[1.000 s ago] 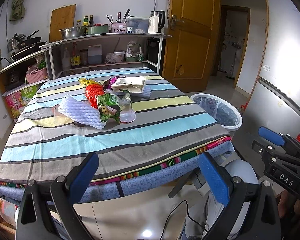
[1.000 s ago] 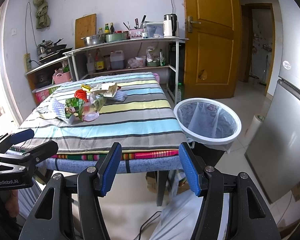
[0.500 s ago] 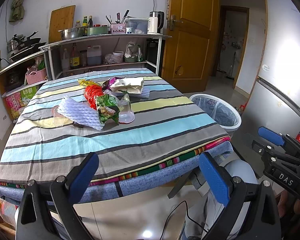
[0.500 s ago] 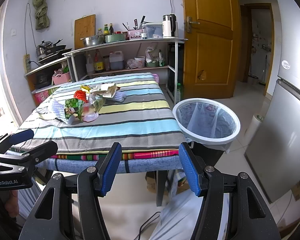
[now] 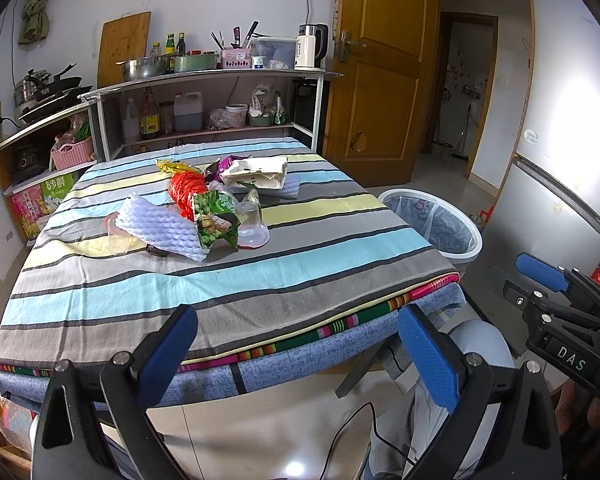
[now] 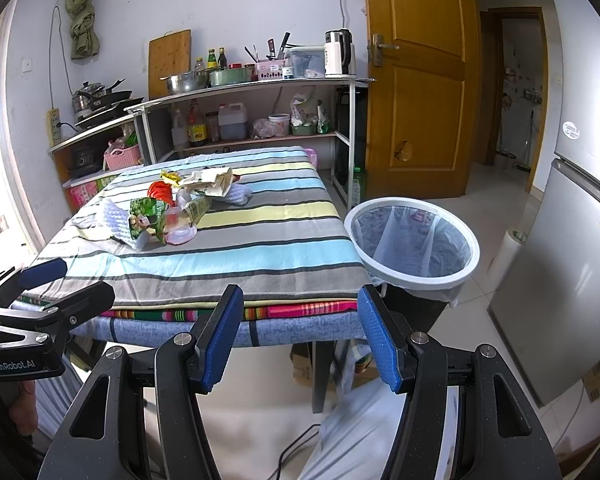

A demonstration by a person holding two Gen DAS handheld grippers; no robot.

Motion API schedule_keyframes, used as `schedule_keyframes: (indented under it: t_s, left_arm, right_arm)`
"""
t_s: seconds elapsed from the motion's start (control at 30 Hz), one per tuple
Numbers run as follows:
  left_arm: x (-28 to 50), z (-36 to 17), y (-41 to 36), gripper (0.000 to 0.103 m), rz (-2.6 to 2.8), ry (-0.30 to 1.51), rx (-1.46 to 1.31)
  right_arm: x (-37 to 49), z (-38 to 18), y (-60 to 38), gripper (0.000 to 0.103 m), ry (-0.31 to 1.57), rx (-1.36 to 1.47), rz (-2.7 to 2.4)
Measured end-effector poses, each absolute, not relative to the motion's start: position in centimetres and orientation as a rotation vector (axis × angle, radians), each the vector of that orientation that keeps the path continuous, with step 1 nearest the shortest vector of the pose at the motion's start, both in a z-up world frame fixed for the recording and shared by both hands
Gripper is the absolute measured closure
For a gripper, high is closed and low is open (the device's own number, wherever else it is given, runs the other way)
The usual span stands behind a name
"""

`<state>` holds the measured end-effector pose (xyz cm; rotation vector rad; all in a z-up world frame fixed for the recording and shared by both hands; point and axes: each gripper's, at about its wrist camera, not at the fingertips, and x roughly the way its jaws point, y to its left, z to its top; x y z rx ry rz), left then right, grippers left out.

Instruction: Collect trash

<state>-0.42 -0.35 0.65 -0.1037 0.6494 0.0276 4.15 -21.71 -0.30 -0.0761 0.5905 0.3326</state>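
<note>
- Left gripper [image 5: 296, 354]: fingers spread, holding nothing, before the tabletop [image 5: 260, 280] edge.
- Right gripper [image 6: 300, 334]: fingers spread, holding nothing.
- Trash pile [image 5: 204, 208]: mid-tabletop.
- Lined bin [image 6: 414, 242]: just beside the tabletop's right edge.

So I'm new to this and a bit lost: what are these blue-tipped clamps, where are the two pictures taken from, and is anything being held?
No robot here: a person carries a hand-held gripper in each hand, each with a camera looking along its two fingers. One picture comes from the left hand-held gripper, the other from the right hand-held gripper. Both are open and hold nothing. On the striped table lies a trash pile: wrappers, white foam netting, a clear plastic cup. The lined trash bin stands beside the table.
</note>
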Motion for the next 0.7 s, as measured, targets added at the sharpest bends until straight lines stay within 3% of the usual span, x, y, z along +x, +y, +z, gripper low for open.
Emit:
schedule_keyframes:
  t_s: [0.7]
  left_arm:
    - [-0.41,0.67,-0.37,0.001,0.027,0.648,-0.105]
  right_arm:
    - [4.05,-0.18,-21.77,0.043,0.591,-0.075,0.332]
